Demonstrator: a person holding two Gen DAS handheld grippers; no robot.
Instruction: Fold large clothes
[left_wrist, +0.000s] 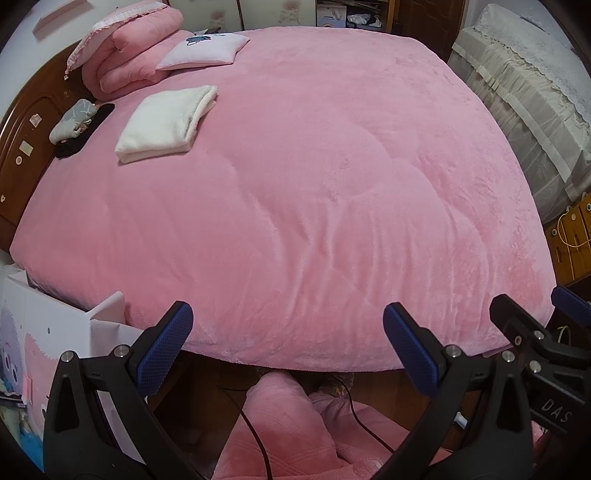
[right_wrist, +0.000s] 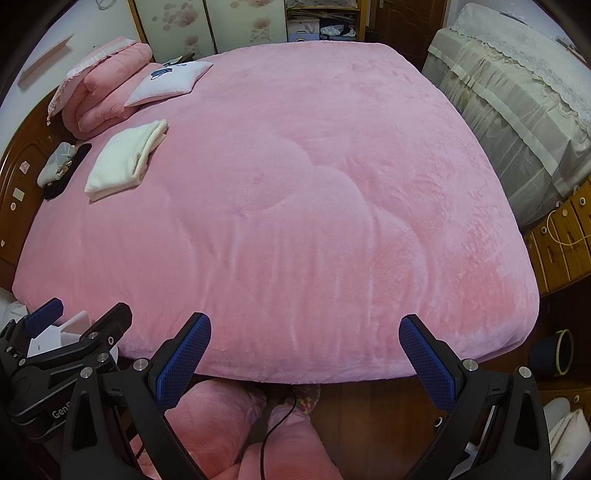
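- A bedroom: the pink plush bed cover fills both views, bare through its middle.
- At upper left of both frames lies a white folded garment, squared off, near a pink folded quilt.
- I judge this a pause between garments: next I must fetch an unfolded piece.
- My left gripper and right gripper hover side by side off the bed's near edge, jaws wide, holding nothing.

Both wrist views face the same pink bed from its foot.
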